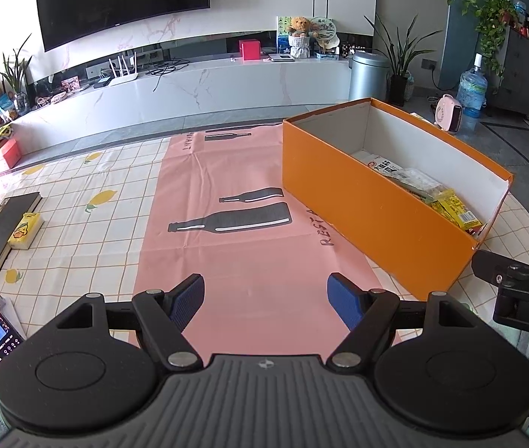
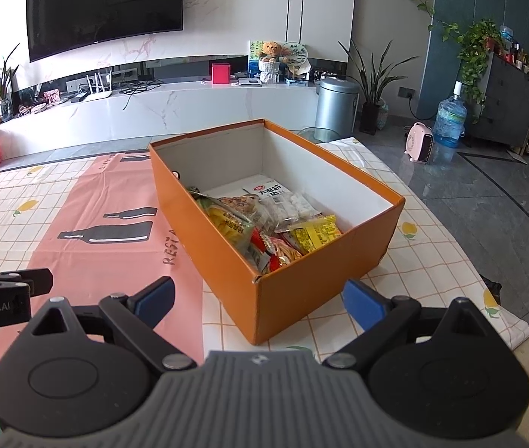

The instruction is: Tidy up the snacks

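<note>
The snack packets [image 2: 264,220] lie piled inside the orange box [image 2: 227,261], on a pink mat [image 1: 227,246] printed "REST". Both the left gripper [image 1: 265,300] and right gripper [image 2: 259,302] hover spread wide, holding nothing.

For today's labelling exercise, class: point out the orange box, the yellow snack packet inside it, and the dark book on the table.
orange box [image 2: 294,298], right wrist view, near outer wall.
yellow snack packet [image 2: 315,237], right wrist view, printed front.
dark book [image 1: 3,229], left wrist view, top cover.

left wrist: low, box [image 1: 373,201] right | right wrist: box [image 2: 264,224] ahead, near
</note>
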Available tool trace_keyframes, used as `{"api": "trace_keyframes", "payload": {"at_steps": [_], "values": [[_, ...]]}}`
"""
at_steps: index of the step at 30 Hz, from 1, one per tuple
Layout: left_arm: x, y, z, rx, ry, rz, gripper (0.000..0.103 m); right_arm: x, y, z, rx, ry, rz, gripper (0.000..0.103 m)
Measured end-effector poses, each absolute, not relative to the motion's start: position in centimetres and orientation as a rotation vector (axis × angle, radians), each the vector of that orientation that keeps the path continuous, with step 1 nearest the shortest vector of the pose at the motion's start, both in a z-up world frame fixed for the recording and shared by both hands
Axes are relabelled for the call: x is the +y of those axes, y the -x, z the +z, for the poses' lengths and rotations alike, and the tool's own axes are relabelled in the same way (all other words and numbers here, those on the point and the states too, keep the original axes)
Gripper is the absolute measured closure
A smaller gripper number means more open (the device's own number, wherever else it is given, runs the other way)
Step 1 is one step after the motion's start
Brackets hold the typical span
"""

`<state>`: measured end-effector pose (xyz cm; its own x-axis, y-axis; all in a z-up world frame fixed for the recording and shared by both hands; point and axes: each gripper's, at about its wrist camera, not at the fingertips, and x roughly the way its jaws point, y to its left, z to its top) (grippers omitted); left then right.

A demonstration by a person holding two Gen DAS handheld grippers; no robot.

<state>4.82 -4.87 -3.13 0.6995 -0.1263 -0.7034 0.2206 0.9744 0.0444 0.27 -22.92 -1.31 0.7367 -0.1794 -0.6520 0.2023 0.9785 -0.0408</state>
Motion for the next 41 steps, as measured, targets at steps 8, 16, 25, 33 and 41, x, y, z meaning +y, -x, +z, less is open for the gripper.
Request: {"api": "trace_keyframes", "payload": {"at_steps": [8, 16, 25, 33, 41], "values": [[-5.03, -4.64, -2.93, 0.774, -0.127, -0.196, 0.015, -22.93, -0.31, -1.3, 0.713, -0.033, -0.208, 0.009], [-5.13, -4.31, -2.77, 0.768, -0.133, -0.193, 0.015, -22.92, -0.29, -1.36, 0.714, -0.036, -0.207, 0.009], [-5.16, -4.26, -2.6, 0.756, -0.146, -0.188, 0.015, -22.96, -0.25, -1.4, 0.714, -0.038, -0.207, 0.009], [-5.16, -4.25, -2.42, 0.751, -0.154, -0.188, 0.015, -22.94, -0.25, -1.43, 0.715, -0.037, -0.204, 0.009], [-4.88, -4.23, -2.26, 0.747, -0.147, -0.181, 0.015, -22.87, -0.27, -1.41, 0.716, -0.038, -0.202, 0.009]]}}
